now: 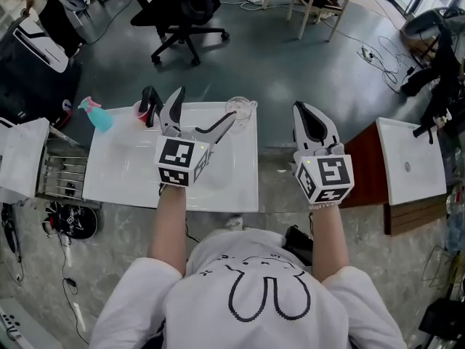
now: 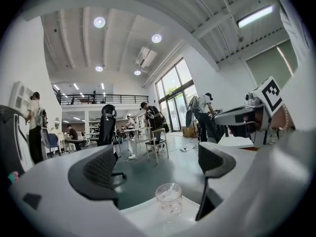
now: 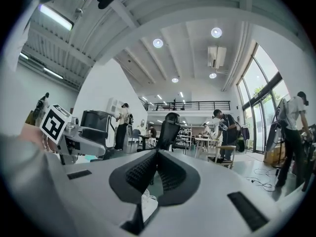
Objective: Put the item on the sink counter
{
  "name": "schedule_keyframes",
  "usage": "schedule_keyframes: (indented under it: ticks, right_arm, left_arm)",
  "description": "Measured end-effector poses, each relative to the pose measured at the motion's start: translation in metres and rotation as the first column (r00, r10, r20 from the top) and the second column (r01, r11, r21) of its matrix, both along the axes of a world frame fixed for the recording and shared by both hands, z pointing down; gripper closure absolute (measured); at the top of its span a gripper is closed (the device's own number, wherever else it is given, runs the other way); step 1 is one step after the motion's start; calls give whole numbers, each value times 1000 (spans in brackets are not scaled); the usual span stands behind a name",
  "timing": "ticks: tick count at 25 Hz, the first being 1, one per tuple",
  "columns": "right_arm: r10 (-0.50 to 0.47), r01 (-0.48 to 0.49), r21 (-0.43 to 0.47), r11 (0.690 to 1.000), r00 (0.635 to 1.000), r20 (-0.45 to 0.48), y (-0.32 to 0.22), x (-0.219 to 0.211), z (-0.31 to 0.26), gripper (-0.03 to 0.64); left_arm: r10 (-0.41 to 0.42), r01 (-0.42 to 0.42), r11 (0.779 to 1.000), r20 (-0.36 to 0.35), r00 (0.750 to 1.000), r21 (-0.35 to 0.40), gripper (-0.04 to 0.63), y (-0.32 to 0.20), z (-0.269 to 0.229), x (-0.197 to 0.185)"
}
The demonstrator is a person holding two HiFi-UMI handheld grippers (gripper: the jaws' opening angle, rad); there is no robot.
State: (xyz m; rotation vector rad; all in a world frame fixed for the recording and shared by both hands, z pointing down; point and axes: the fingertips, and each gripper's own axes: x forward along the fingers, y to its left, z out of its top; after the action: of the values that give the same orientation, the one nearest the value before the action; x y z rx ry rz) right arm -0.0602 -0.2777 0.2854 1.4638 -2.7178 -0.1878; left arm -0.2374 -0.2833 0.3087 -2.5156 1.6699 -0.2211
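One cup | clear, upright | on sink counter edge

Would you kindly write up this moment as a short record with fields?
surface: white sink counter
item: clear cup, upright near the counter's far edge
left gripper: open, cup ahead of its jaws, not gripped
right gripper: shut, nothing held, to the right of the counter
also there: blue spray bottle at the counter's left end
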Motion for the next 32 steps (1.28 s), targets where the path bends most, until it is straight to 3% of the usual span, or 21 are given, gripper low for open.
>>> schedule_keyframes:
  ticks: [6, 7, 8, 11, 19, 27, 32]
  right_arm:
    - [-22, 23, 68, 997, 1000, -4, 16, -6, -24, 588]
    - [-23, 24, 83, 996, 1000, -8, 17, -8, -29, 588]
    - [-24, 25, 96, 995, 1000, -10, 18, -9, -33, 588]
    - [-26, 28, 126, 992, 1000, -12, 20, -10, -45, 588]
    - [-38, 40, 176, 984, 999, -11, 29, -7, -71, 588]
    - [-59, 61, 225, 972, 998, -12, 35, -2, -105, 588]
    - [-48, 52, 263, 963, 999, -20, 39, 4, -122, 589]
  left_arm:
    - [-19, 20, 994, -9, 1000, 105, 67, 26, -36, -4]
    - [-39, 41, 991, -19, 999, 128, 174, 29, -43, -8]
    - [-61, 64, 986, -30, 998, 152, 428, 31, -49, -12]
    - [-74, 80, 979, -39, 996, 187, 579, 36, -62, -14]
    - [-101, 102, 978, -13, 995, 184, 586, 44, -83, -17]
    - [-108, 111, 968, -28, 994, 226, 586, 52, -121, -28]
    - [-122, 118, 962, 1, 993, 248, 586, 54, -135, -35]
